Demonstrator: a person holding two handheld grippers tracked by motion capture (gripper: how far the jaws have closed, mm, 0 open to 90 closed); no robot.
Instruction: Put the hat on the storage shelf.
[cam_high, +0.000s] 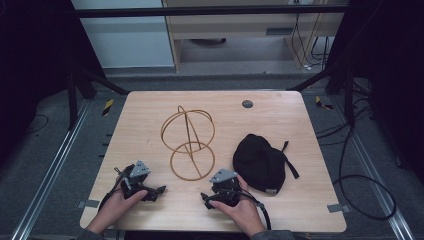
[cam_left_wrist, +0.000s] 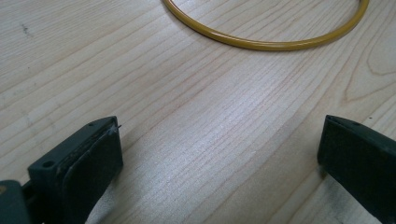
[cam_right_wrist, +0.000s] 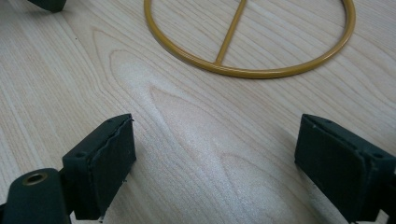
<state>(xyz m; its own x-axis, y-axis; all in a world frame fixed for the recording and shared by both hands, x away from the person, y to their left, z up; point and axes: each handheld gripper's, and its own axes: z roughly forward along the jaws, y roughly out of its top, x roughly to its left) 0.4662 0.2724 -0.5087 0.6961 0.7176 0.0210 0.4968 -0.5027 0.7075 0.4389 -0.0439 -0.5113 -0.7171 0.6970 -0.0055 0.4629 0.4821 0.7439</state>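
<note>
1. The left gripper (cam_left_wrist: 219, 154) has its jaws spread wide, with nothing but bare wood between them; it holds nothing.
2. The right gripper (cam_right_wrist: 215, 163) likewise stands with jaws wide apart over bare wood, gripping nothing.
3. In the high view both grippers rest low at the near edge of the table (cam_high: 280, 115), each in one of the person's hands: the left gripper (cam_high: 161, 189) near the left corner, the right gripper (cam_high: 204, 198) near the middle of that edge, the two pointing toward each other.
4. Just beyond the jaws lies the yellow wire stand (cam_high: 188, 142). Its round base ring (cam_right_wrist: 247, 72) lies flat on the wood, ahead of the right gripper's jaws and apart from them, with a straight bar crossing it. The left gripper view shows an arc of the same ring (cam_left_wrist: 261, 44) near the top edge.
5. From the base, the stand rises with a larger upright hoop, set around the middle of the table.
6. A black cap (cam_high: 260, 162) lies to the right of the stand, just beside the right hand, strap trailing toward the right edge.
7. A small dark round disc (cam_high: 247, 104) sits near the far edge.
</note>
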